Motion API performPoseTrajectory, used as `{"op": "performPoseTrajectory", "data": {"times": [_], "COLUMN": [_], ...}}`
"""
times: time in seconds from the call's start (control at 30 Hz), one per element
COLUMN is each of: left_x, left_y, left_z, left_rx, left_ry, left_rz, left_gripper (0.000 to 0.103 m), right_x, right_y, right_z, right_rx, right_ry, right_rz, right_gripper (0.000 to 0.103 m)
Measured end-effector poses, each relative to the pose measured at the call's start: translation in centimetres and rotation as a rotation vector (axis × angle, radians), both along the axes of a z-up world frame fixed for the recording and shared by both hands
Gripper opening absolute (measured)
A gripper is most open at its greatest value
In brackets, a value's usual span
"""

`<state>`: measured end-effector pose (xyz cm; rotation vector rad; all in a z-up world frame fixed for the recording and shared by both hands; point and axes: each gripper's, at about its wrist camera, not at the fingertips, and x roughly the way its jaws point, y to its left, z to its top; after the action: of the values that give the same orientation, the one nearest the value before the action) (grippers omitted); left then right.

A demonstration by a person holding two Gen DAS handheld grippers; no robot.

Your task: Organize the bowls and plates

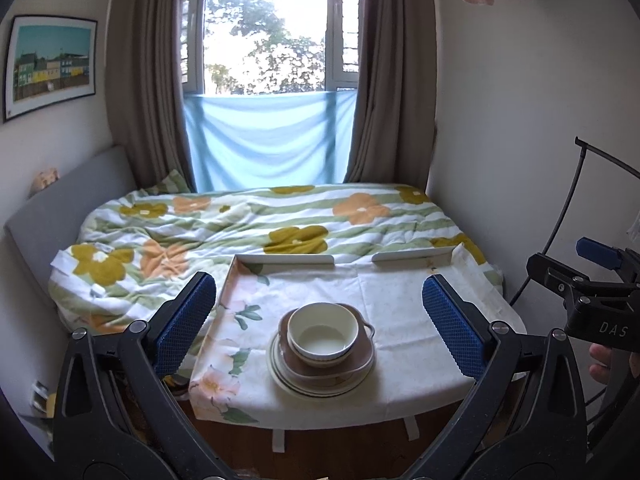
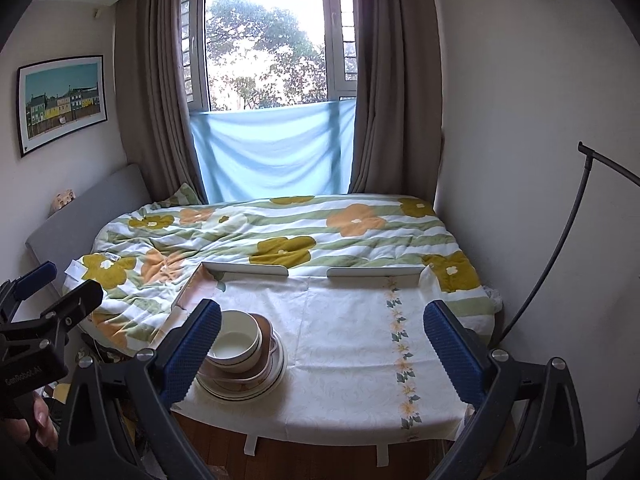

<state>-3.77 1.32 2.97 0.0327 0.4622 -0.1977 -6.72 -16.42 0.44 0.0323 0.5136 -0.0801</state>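
A cream bowl (image 1: pixel 322 334) sits upright in a brown two-handled dish (image 1: pixel 362 360), which rests on a short stack of pale plates (image 1: pixel 280 378). The stack stands near the front edge of a small table under a floral cloth (image 1: pixel 400 300). My left gripper (image 1: pixel 319 282) hangs open above and in front of the stack, with nothing between its blue pads. In the right wrist view the bowl (image 2: pixel 236 340) and plates (image 2: pixel 256 390) lie at the lower left, partly hidden behind one finger (image 2: pixel 192 354). My right gripper (image 2: pixel 323 307) is also open and empty, over bare cloth to the right of the stack.
Low white rails (image 1: pixel 284 259) edge the table's back. Behind it lies a bed with a flowered duvet (image 1: pixel 240 220), walls close on both sides, and a curtained window (image 1: pixel 272 40). A thin black curved rod (image 2: pixel 560 248) stands at the right. Wooden floor (image 2: pixel 320 456) shows below the table.
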Motion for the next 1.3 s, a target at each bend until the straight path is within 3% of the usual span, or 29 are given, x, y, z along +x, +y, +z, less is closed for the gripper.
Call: {"op": "performPoseTrajectory", "data": {"times": [0.4,1.3], "left_x": [-1.7,-1.7], "left_y": [0.0,0.3], "left_z": [0.6,0.6], "left_rx": [0.034,0.039], "left_ry": [-0.047,-0.053], "left_rz": [-0.013,-0.007], "left_gripper": [0.103,0.103], "right_x": [-1.3,-1.1], "right_y": [1.5,1.9], "right_z": [0.5,0.5], "right_rx": [-0.016,-0.019], "right_ry": [-0.044,-0.043], "right_rz": [-0.010,-0.005], "right_gripper": [0.101,0.101]}}
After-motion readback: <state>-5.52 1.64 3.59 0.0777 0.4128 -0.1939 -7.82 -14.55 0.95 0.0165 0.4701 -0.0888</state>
